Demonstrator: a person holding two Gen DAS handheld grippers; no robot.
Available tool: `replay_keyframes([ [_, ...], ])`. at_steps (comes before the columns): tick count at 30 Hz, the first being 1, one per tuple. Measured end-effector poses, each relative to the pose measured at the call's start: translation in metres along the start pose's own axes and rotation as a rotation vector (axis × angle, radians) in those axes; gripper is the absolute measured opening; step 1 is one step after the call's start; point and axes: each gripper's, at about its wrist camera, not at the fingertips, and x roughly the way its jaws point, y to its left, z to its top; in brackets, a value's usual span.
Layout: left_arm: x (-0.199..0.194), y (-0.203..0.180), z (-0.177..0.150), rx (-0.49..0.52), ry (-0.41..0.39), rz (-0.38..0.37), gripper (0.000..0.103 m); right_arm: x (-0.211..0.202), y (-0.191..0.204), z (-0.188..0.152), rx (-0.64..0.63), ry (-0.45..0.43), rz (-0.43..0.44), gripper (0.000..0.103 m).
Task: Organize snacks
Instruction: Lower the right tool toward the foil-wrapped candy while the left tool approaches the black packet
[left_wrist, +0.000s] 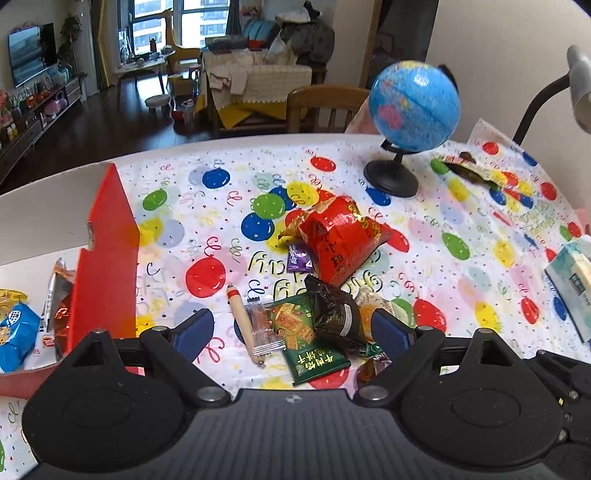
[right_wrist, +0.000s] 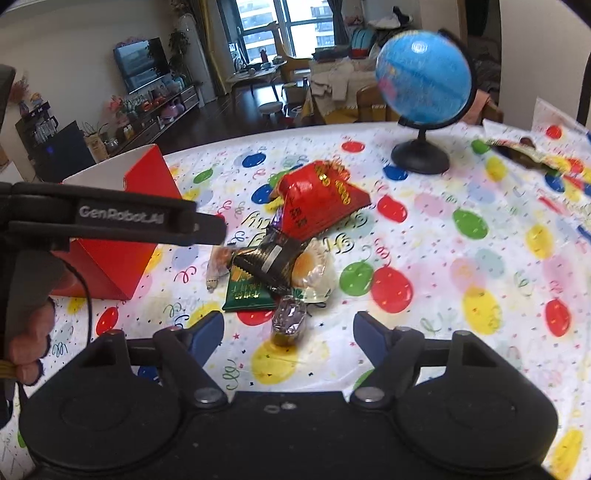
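A pile of snacks lies on the balloon-print tablecloth: a big red bag (left_wrist: 341, 238), a dark packet (left_wrist: 334, 314), a green biscuit packet (left_wrist: 308, 343), a sausage stick (left_wrist: 245, 325) and a clear candy wrapper (left_wrist: 264, 328). My left gripper (left_wrist: 291, 328) is open just above the pile's near side, fingers either side of these packets. A red box (left_wrist: 105, 266) stands left, holding several snacks, among them a blue packet (left_wrist: 16, 332). My right gripper (right_wrist: 288, 334) is open, with a silver-wrapped candy (right_wrist: 290, 319) between its fingers. The red bag (right_wrist: 319, 197) and red box (right_wrist: 147, 177) show beyond.
A blue globe (left_wrist: 415, 105) on a black stand is at the back right. A dark snack wrapper (left_wrist: 467, 168) lies beyond it. A tissue pack (left_wrist: 572, 284) sits at the right edge. A lamp arm (left_wrist: 543, 99) rises at the far right. The left gripper body (right_wrist: 110, 218) crosses the right view.
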Motion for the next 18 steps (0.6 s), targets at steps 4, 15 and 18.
replay_keyframes([
  [4, 0.017, -0.005, 0.004, 0.013, 0.036, 0.003, 0.092, 0.015, -0.001, 0.000, 0.002, 0.026, 0.019, 0.072],
  [15, 0.060, -0.016, 0.012, 0.014, 0.125, -0.033, 0.080, 0.043, -0.006, 0.002, 0.030, 0.080, 0.069, 0.055],
  [18, 0.069, -0.016, 0.013, 0.011, 0.157, -0.057, 0.072, 0.048, -0.007, 0.002, 0.039, 0.084, 0.077, 0.051],
])
